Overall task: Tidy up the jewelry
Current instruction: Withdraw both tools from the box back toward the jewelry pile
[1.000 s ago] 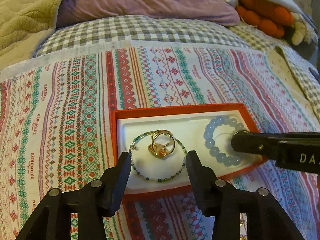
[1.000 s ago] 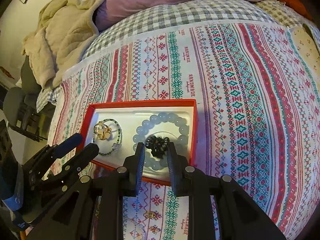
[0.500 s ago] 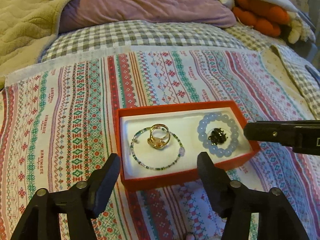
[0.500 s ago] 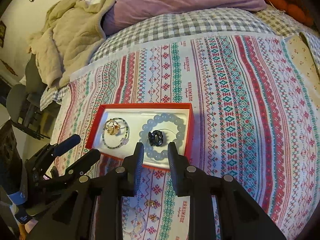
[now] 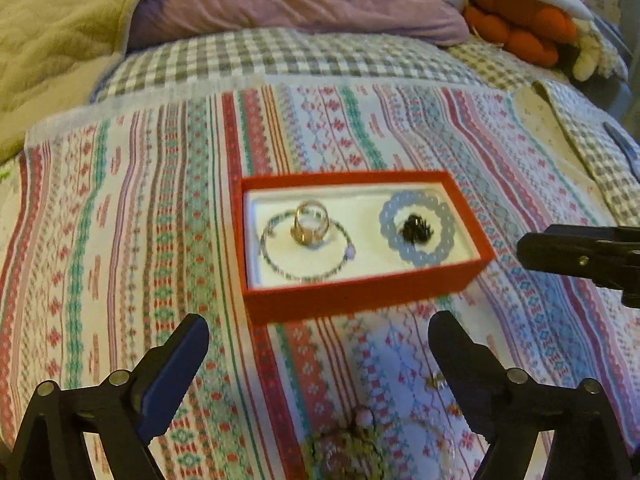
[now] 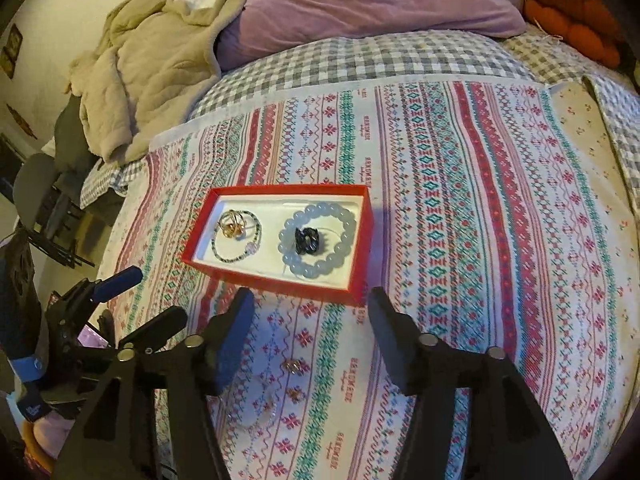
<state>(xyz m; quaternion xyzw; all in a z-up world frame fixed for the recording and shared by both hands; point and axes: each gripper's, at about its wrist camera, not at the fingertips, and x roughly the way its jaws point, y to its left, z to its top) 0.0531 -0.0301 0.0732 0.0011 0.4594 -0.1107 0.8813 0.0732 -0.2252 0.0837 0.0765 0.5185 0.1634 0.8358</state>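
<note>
**Loose pieces lie nearer than the box, under both grippers**

Both grippers are seen empty: left gripper spread wide, right gripper spread too, jaws just opened. The red box, long axis left-right, is found beyond the tips, with two bracelets, a gold ring and a dark piece inside. Small gold pieces are left on the cloth, nearer than the box, between the right gripper's fingers; that side is judged closer.

Matt red box on woven patterned cloth
</note>
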